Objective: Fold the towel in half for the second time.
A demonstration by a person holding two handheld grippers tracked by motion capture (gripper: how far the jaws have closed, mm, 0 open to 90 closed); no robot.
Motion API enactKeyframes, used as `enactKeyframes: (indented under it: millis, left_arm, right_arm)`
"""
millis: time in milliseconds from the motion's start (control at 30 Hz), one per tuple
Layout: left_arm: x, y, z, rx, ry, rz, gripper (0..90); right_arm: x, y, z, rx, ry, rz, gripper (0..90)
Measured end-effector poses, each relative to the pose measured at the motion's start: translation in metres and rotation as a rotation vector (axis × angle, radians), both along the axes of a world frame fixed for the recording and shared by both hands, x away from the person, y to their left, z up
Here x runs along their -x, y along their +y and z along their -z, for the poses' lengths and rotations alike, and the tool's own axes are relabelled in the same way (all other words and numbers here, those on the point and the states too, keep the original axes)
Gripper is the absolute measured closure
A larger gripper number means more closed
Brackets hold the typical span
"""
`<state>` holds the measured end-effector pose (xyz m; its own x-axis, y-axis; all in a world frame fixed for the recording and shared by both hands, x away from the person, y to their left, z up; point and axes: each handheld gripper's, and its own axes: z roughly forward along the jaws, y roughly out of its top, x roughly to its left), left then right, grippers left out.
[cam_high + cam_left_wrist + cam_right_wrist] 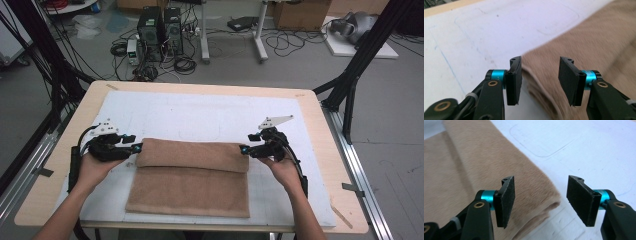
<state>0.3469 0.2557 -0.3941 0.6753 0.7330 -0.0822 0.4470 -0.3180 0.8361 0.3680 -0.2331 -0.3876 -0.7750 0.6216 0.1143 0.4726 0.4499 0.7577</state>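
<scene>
The high view takes in the whole table (320, 125): a folded brown towel (192, 182) lies at lower centre on a white mat (200, 112), with the left tongs (136, 148) at its upper left corner and the right tongs (243, 149) at its upper right. The gripper views add the detail: left tongs (540, 80) apart over the towel's (594, 47) folded edge, right tongs (540, 200) apart beside the towel's (474, 165) corner, pads (506, 200) pressing nothing.

Folded towel (192, 177) on mat (200, 112), left claw (134, 148) and right claw (246, 149) at its ends
</scene>
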Motion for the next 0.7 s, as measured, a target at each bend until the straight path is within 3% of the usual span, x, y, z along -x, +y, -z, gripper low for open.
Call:
enactKeyframes:
  millis: [133,300,400,467,567,700]
  left_arm:
    - [-0.022,-0.008,0.007,0.012,0.046,-0.027,50.5]
    - [-0.036,-0.016,0.024,-0.078,0.149,-0.025,49.6]
    - [-0.037,-0.015,0.028,-0.072,0.186,0.010,62.3]
    - [-0.036,-0.015,0.027,-0.066,0.181,0.024,74.2]
    - [-0.031,-0.016,0.022,-0.073,0.154,0.037,83.6]
    - [-0.021,-0.013,0.011,-0.044,0.097,0.037,85.0]
  right_arm:
    - [-0.014,0.006,0.008,0.002,0.032,0.004,37.4]
    - [-0.025,0.008,0.022,0.023,0.096,0.004,36.3]
    - [-0.024,0.009,0.029,0.013,0.137,-0.047,51.7]
    - [-0.022,0.011,0.030,0.013,0.157,-0.079,64.3]
    - [-0.018,0.013,0.027,0.025,0.146,-0.122,78.8]
    - [-0.012,0.011,0.019,0.011,0.109,-0.133,81.8]
